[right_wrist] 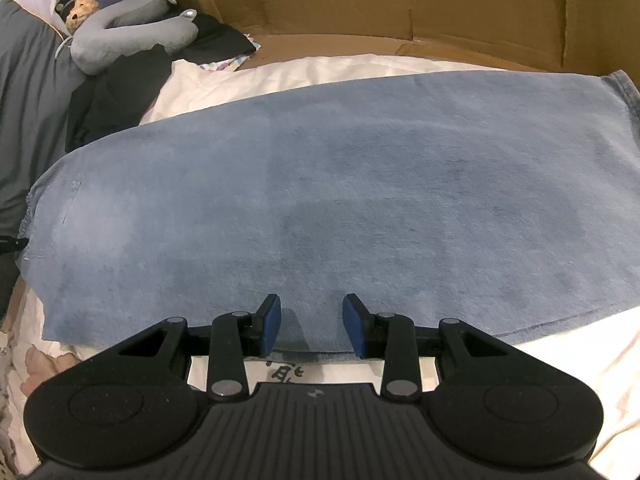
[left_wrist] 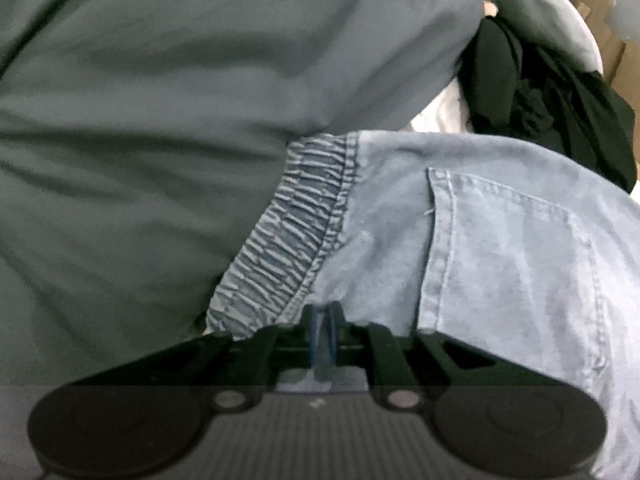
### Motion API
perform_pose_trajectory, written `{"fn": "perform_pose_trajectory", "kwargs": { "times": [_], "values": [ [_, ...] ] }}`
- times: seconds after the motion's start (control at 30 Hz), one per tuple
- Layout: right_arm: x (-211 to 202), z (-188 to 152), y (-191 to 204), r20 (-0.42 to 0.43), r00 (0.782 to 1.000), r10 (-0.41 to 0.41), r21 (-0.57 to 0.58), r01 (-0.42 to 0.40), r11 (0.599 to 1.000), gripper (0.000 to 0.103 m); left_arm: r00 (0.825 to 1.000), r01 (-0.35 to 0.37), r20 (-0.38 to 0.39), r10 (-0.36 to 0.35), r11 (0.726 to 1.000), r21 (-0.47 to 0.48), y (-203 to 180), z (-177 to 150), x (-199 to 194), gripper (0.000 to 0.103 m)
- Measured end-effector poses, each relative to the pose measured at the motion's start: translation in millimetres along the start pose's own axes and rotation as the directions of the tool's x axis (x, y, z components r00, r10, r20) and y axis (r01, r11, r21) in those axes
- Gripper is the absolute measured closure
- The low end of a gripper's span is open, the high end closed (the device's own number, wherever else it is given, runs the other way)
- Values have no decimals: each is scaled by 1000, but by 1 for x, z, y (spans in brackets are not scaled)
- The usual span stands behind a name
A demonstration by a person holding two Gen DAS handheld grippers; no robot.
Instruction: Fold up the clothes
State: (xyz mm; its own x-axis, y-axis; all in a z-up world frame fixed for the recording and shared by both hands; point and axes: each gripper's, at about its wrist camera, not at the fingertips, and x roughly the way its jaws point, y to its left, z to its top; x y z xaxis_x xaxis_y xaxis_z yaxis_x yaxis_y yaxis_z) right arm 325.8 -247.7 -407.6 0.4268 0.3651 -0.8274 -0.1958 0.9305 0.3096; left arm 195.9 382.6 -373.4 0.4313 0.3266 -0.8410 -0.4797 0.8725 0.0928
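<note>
- We see the left gripper (left_wrist: 323, 320) with its jaws pinched almost together on the near edge of the jeans (left_wrist: 500, 248), just right of the waistband (left_wrist: 296, 232); a fold of denim sits between the blue pads.
- In the left wrist view the elastic waistband runs diagonally from near centre up to the middle, and a back pocket (left_wrist: 508, 256) lies to its right.
- A grey cloth (left_wrist: 160, 120) fills the left and far part of that view and touches the waistband's left side.
- Dark clothes (left_wrist: 540, 92) lie bunched at the far right, beyond the jeans.
- We see the right gripper (right_wrist: 312, 328) part-way open and holding nothing; its pads (right_wrist: 272, 324) stand apart over the near edge of the jeans (right_wrist: 320, 184).
- In the right wrist view the jeans lie flat and smooth across the bed (right_wrist: 560, 368), waist end at the left, hem at the far right.
- The bed's pale sheet shows near, right of the gripper, and along the far side of the jeans.
- Cardboard (right_wrist: 400, 0) stands as a wall along the far side.
- At the far left lie a grey neck pillow (right_wrist: 132, 32), a small plush toy (right_wrist: 80, 8) and a black garment (right_wrist: 120, 96), well apart from the right gripper.
</note>
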Motion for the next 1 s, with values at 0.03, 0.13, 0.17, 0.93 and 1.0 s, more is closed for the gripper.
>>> {"fn": "perform_pose_trajectory", "kwargs": {
  "times": [0.03,0.13,0.17,0.93,1.0],
  "values": [
    [-2,-1,-2,3,1000,-3,3,3,1000,61,1000,-5,4,5,1000,9,-1,1,2,96],
    [-9,-5,-9,16,1000,-15,20,15,1000,61,1000,-10,0,10,1000,12,0,5,7,97],
    [-12,-6,-12,21,1000,-20,28,20,999,61,1000,-11,-9,11,1000,-2,1,7,6,97],
    [-83,0,-160,226,930,-290,251,232,940,55,994,106,-16,-108,987,-123,-78,-50,-73,44],
    [-82,10,-173,242,922,-302,276,233,933,55,991,122,-31,-127,984,-129,-86,-60,-76,44]
  ]
}}
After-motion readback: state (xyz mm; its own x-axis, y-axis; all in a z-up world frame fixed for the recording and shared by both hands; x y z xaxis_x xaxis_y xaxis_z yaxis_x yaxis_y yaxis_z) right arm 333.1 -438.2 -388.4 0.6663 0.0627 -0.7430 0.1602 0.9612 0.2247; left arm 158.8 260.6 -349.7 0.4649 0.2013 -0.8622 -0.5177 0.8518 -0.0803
